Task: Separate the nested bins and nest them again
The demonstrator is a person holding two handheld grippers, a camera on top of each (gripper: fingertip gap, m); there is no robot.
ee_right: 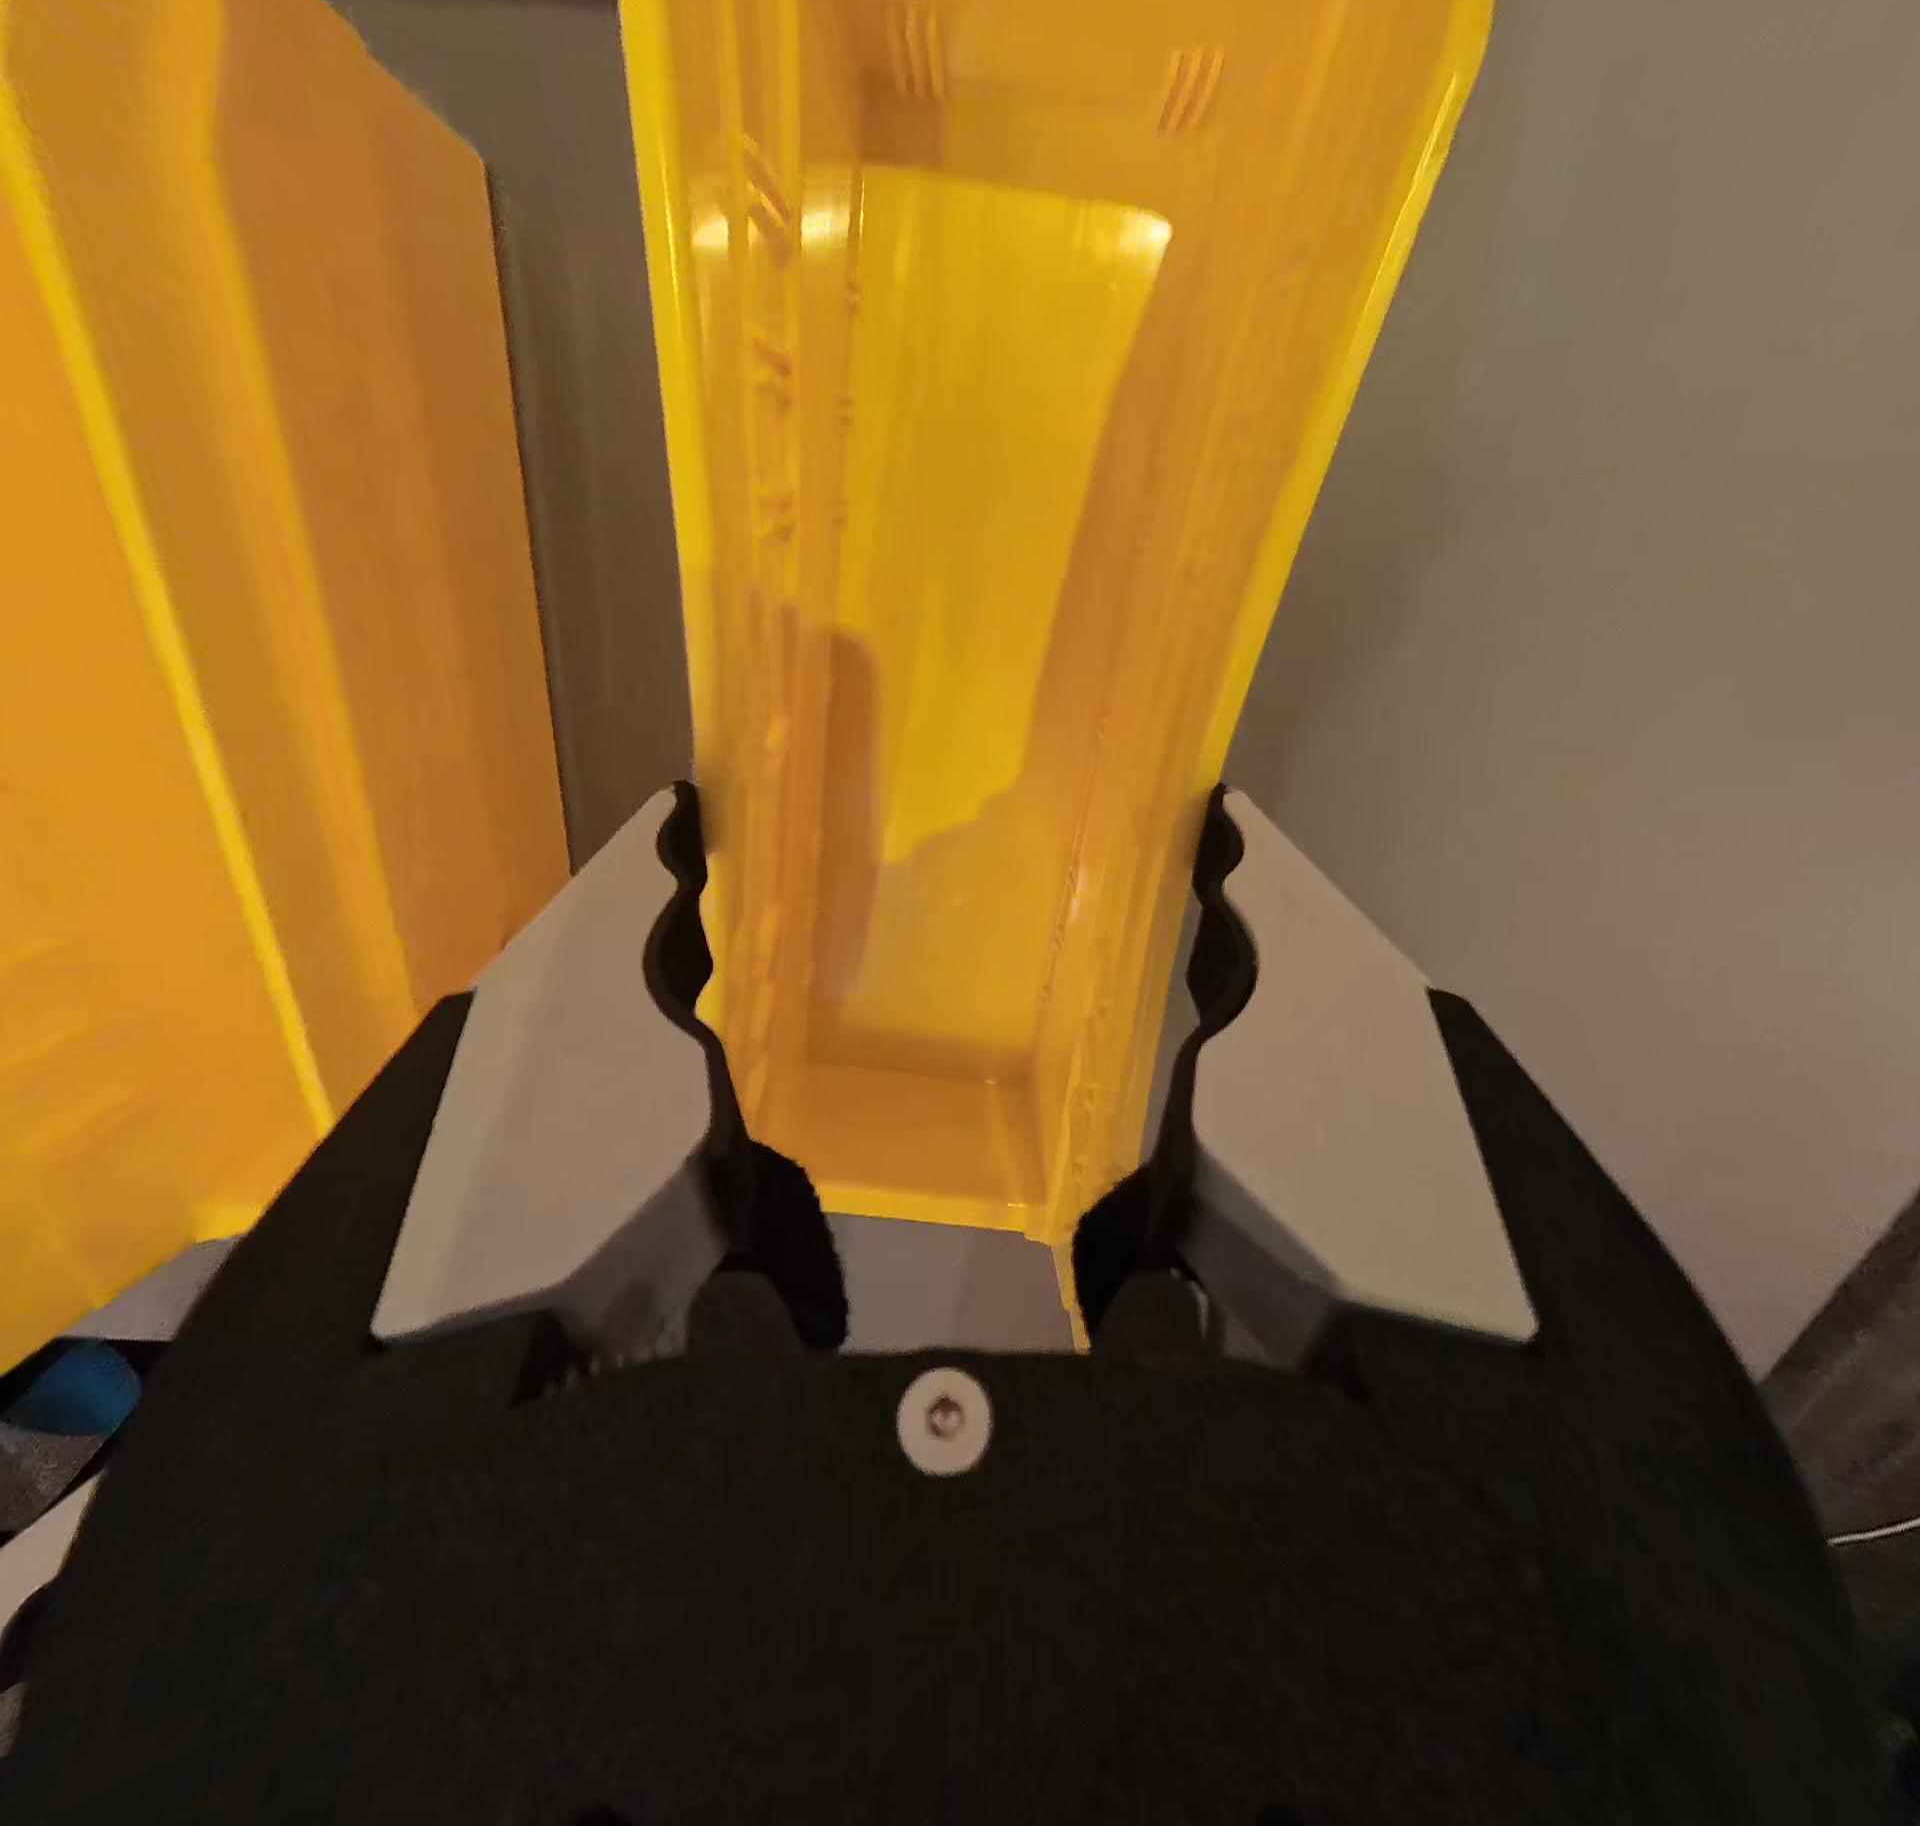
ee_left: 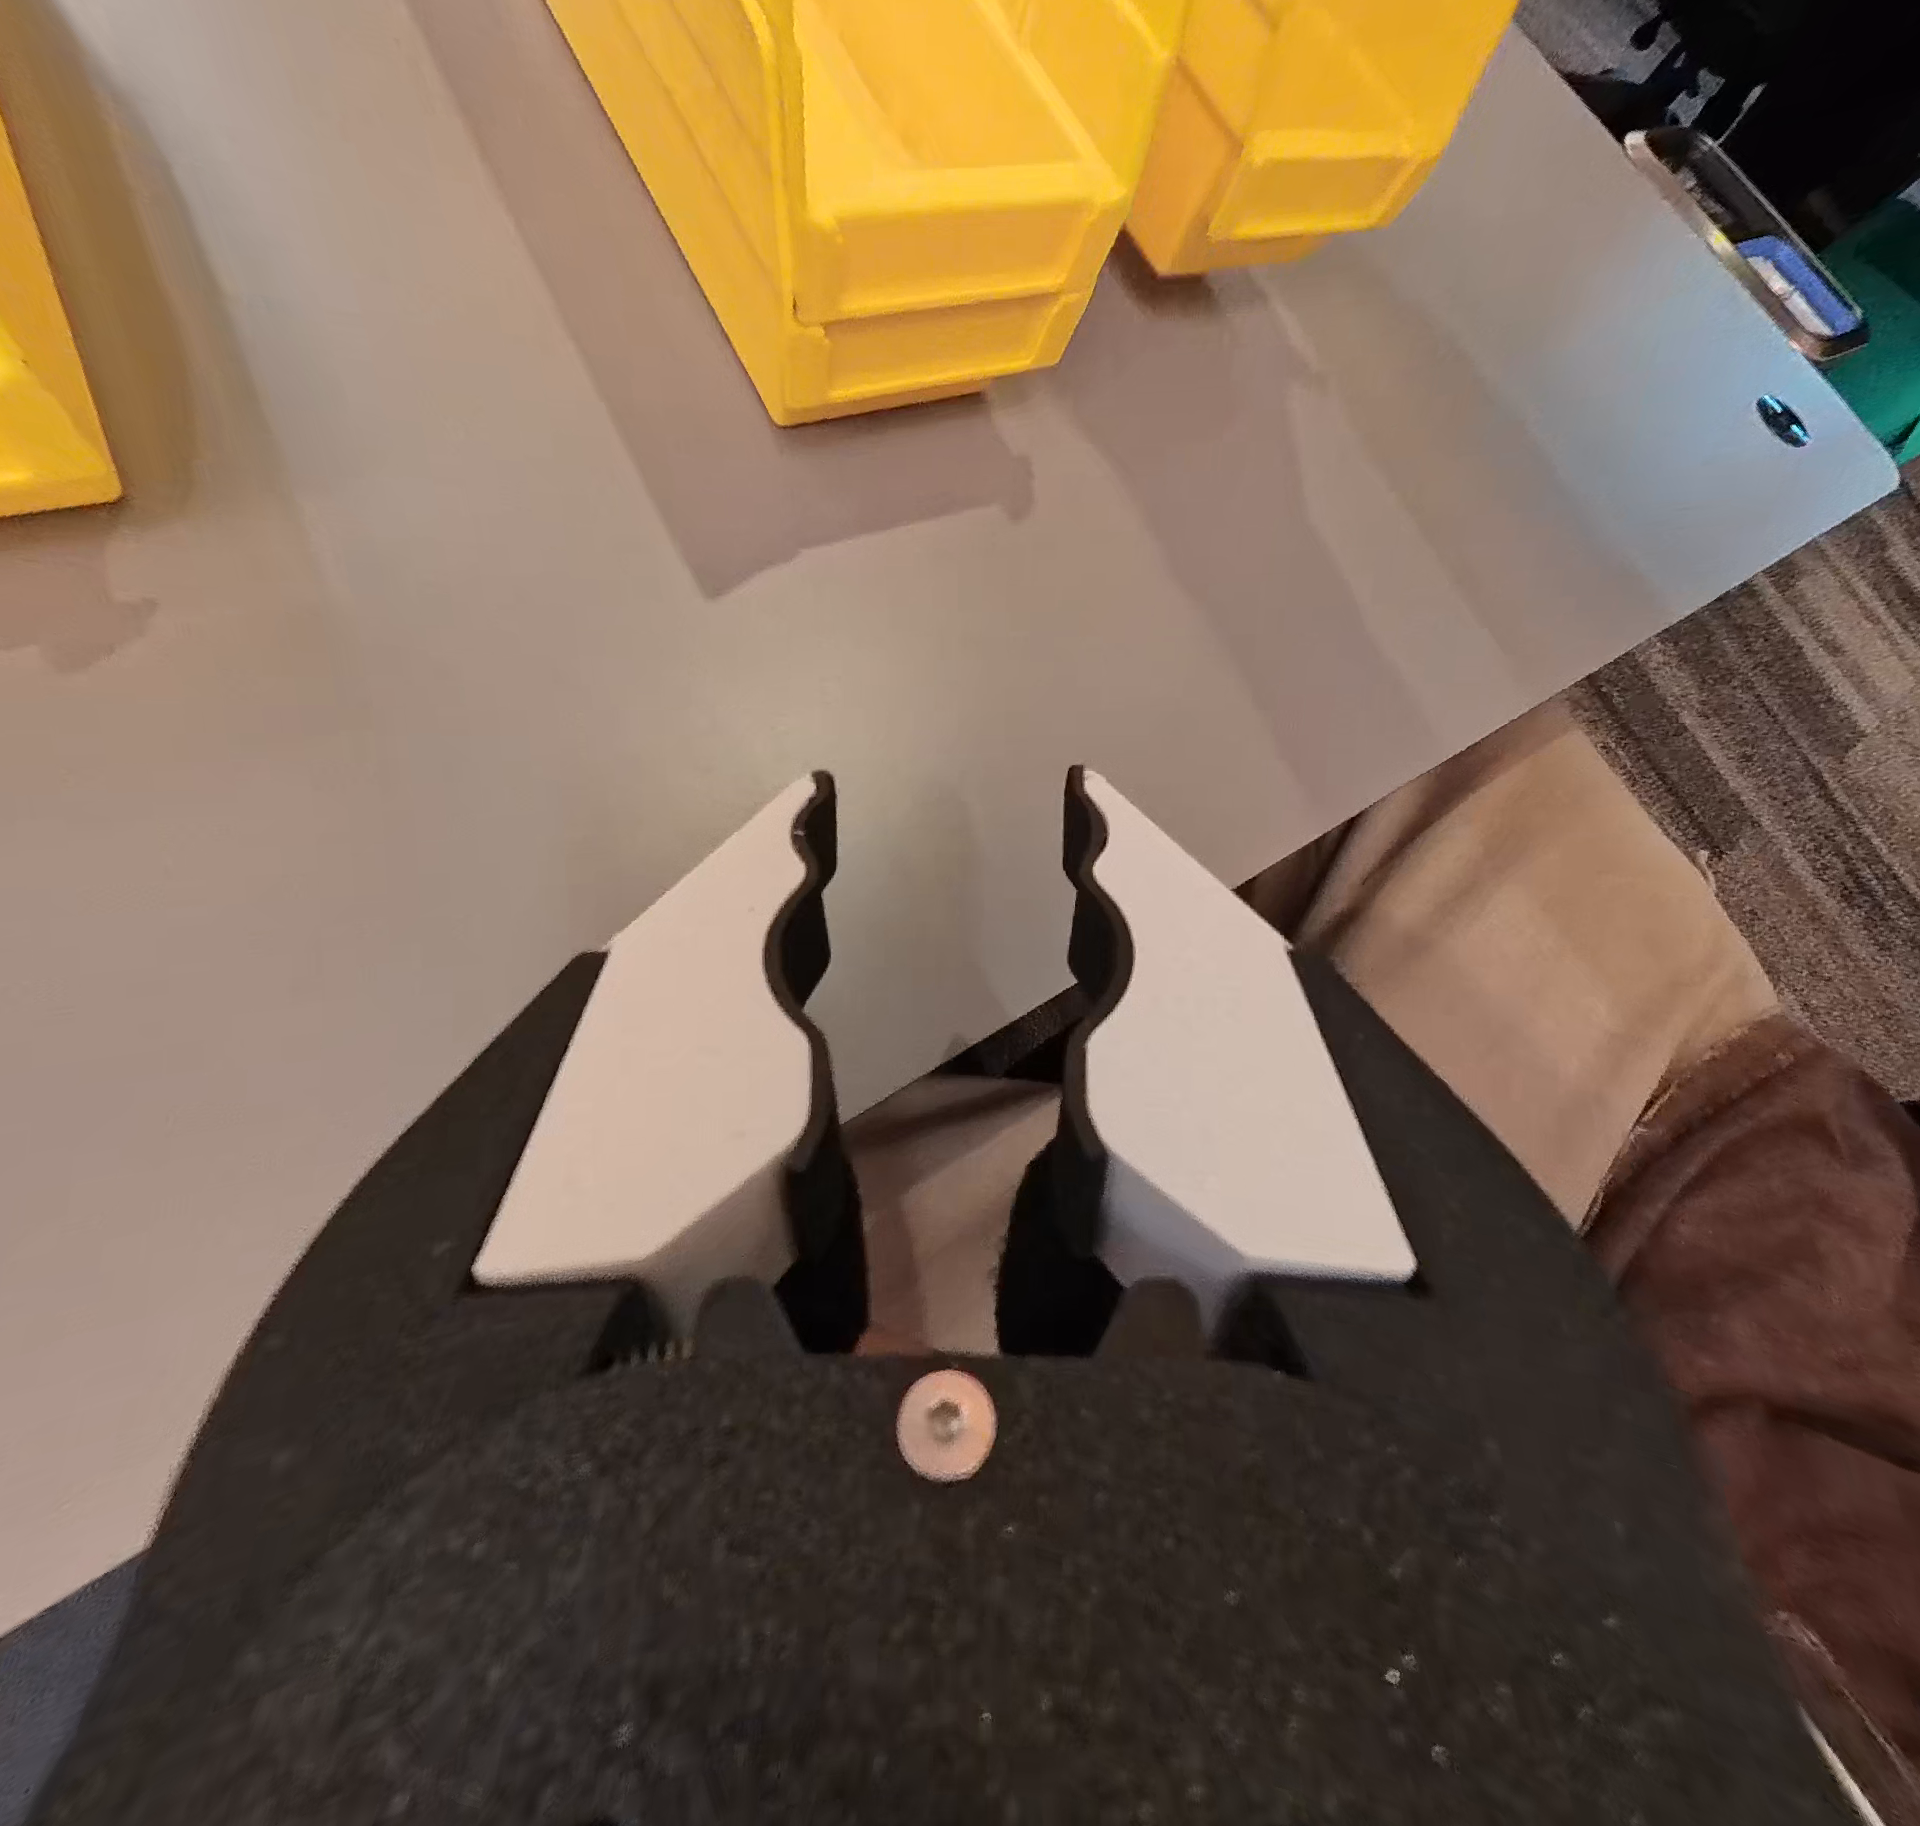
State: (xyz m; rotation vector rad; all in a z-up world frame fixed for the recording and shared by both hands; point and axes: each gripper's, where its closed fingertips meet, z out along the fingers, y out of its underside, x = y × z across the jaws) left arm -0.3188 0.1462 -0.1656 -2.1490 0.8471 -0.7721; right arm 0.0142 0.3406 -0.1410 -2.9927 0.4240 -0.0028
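Observation:
In the left wrist view a nested pair of long yellow bins [ee_left: 914, 238] stands on the grey table [ee_left: 416, 737], with another yellow bin [ee_left: 1320, 114] to its right. A further yellow bin [ee_left: 42, 394] shows blurred at the left edge. My left gripper [ee_left: 951, 774] is open and empty, above the table's near edge, well short of the bins. In the right wrist view my right gripper [ee_right: 951, 789] straddles the near end of a long narrow yellow bin [ee_right: 966, 529], with one finger against each outer side wall. A second yellow bin [ee_right: 208, 529] stands just to the left.
A person's tan trouser leg [ee_left: 1455, 945] and brown sleeve [ee_left: 1766, 1309] are below the table's edge. A flat dark device [ee_left: 1745, 238] lies at the table's right edge, near a screw hole [ee_left: 1779, 417]. Carpet floor [ee_left: 1766, 654] lies beyond the table's corner.

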